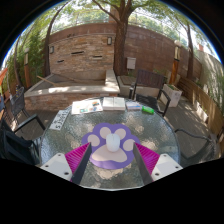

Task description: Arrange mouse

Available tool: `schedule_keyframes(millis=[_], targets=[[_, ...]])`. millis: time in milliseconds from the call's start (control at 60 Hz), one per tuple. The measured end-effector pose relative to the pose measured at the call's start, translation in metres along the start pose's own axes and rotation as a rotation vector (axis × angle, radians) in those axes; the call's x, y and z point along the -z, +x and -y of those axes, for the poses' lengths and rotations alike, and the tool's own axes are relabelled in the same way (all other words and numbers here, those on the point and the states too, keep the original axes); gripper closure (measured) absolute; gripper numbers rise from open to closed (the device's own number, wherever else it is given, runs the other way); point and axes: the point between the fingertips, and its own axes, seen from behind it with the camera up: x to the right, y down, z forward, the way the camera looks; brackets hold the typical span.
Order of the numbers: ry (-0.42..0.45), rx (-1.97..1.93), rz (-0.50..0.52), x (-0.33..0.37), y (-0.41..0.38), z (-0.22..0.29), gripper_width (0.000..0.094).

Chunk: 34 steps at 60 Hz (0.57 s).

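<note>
While hovering over the glass worktop (60, 150), claw (112, 160) spread apart and empty, paw-shaped mouse pad (112, 142) between its fingers, keyboard (61, 119) beyond the pad, mouse not discernible.

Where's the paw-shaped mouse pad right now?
In the gripper view, the paw-shaped mouse pad lies on the glass table, just ahead of the open gripper, nearer than the books.

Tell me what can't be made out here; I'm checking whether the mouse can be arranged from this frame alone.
- Mouse: none recognisable in the gripper view; the small items along the glass table's far edge are too small to name.
- Paw-print mat: its near edge is partly covered by the fingers.
- Chairs beside the table: cut off, only parts show.
- Gripper: open, holding nothing.
</note>
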Motion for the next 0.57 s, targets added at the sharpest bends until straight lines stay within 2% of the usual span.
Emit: schedule_keyframes(millis=[300, 567], targets=[[0.018, 0.003, 0.01, 0.121, -0.015, -0.035, 0.0087], [0.011, 0.015, 0.017, 0.163, -0.021, -0.057, 0.0089]])
